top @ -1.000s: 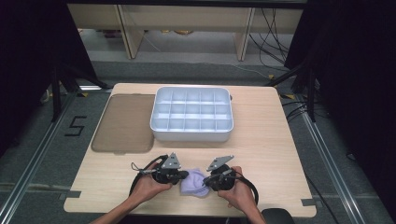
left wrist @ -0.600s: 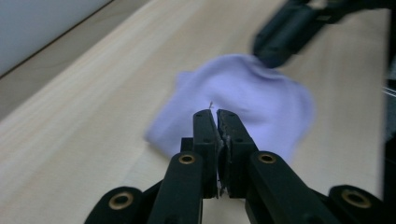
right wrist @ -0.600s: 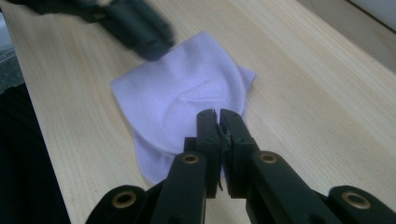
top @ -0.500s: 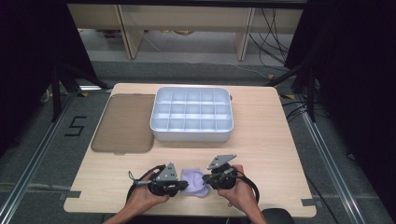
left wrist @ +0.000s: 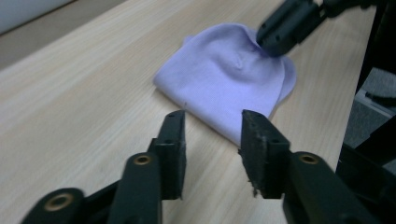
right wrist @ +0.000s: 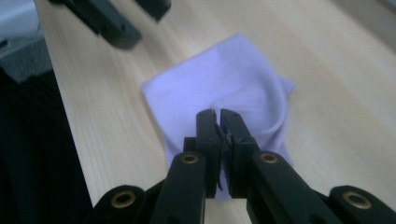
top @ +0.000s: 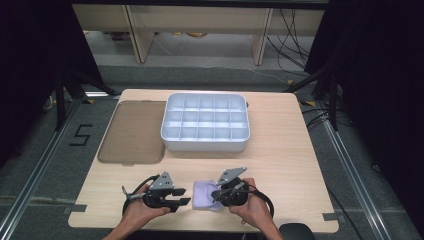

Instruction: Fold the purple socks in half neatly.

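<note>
A folded lilac cloth (top: 204,192) lies on the wooden table near its front edge. My left gripper (top: 181,196) sits just left of it, apart from it. Its jaws have just been opening and nothing is between them; in the left gripper view the cloth (left wrist: 224,84) starts just beyond the left gripper (left wrist: 212,128). My right gripper (top: 216,196) is on the cloth's right side. In the right gripper view the right gripper (right wrist: 218,114) is shut on a pinch of the cloth (right wrist: 219,74), which puckers toward its tips.
A white tray (top: 205,145) divided into several empty compartments stands at the middle back. A flat brown lid (top: 132,132) lies to its left. The table's front edge (top: 200,227) runs just behind both hands.
My left gripper has let go of the cloth, opened and drawn back to the left. The cloth now lies flatter. The right gripper has stayed put, shut on the cloth.
</note>
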### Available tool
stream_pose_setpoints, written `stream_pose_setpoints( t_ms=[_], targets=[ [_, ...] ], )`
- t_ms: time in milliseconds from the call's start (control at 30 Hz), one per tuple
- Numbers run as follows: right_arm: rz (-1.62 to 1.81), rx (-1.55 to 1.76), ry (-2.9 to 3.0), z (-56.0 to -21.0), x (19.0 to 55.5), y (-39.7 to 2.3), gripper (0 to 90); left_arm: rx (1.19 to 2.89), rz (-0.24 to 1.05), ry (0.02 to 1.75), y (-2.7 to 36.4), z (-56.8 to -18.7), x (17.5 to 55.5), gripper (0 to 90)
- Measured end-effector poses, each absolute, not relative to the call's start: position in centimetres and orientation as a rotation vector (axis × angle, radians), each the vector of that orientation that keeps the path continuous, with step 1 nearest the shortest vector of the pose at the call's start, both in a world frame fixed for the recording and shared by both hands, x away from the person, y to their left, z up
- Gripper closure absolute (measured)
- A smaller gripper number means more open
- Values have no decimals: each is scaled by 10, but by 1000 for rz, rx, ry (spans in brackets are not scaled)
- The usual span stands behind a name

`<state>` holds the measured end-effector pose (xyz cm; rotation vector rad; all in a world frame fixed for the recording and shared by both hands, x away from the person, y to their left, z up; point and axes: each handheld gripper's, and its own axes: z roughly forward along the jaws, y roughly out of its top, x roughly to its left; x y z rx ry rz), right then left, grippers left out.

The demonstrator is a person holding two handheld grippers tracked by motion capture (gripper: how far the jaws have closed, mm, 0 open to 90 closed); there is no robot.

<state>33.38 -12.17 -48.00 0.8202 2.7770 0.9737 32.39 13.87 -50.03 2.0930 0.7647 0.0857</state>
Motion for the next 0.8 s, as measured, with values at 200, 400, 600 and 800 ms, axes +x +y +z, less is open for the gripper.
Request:
stream_pose_setpoints(
  t_ms=[200,400,600,800],
  targets=[
    [892,774,2828,-490,335,-117,871,2092,31,812,138,-506,330,473],
    [907,796,2804,-494,334,-112,876,2080,-28,862,136,-513,336,454],
    [920,790,2805,-494,337,-104,875,2092,-39,857,130,-513,337,463],
    [937,764,2809,-496,338,-101,876,2074,-70,871,129,-516,340,505]
  ],
)
